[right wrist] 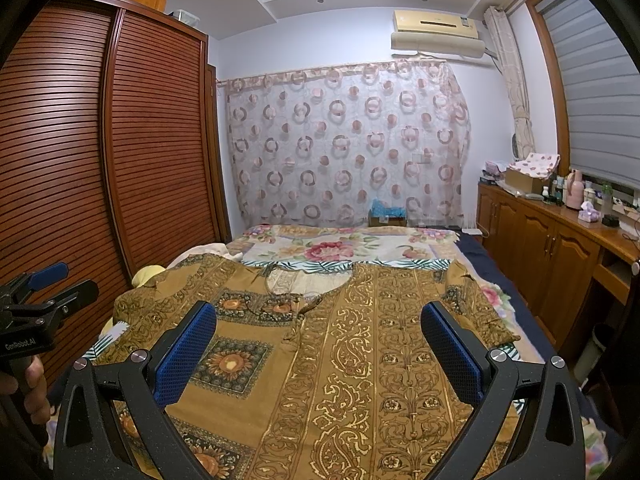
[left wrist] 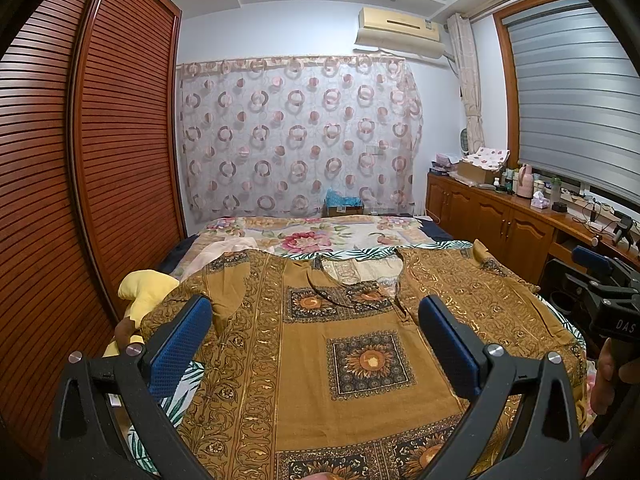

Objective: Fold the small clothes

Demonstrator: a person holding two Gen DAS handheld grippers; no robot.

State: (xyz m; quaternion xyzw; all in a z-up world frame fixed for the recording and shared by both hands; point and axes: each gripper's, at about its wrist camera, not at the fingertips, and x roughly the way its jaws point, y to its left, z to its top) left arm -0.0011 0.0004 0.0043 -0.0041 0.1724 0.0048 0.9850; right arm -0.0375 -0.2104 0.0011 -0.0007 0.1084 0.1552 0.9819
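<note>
Shirt (left wrist: 352,344) flat on bed (left wrist: 320,236); yellow toy (left wrist: 144,292) clearer left view.

The brown patterned shirt (left wrist: 360,360) lies spread flat across the near part of the bed (left wrist: 312,236), leaving open air above it. Both claws hang over it with jaws wide apart, the left claw (left wrist: 316,320) and the right claw (right wrist: 320,324) side by side and well apart from each other. On the left, the slatted wardrobe (left wrist: 100,140) stands close along the bed's edge, and a yellow plush toy (left wrist: 144,292) sits in that narrow gap, touching the shirt's left sleeve. On the right, a wooden cabinet (right wrist: 552,240) crowded with bottles lines the aisle. The far half of the bed lies bare up to the curtain (left wrist: 296,136).
</note>
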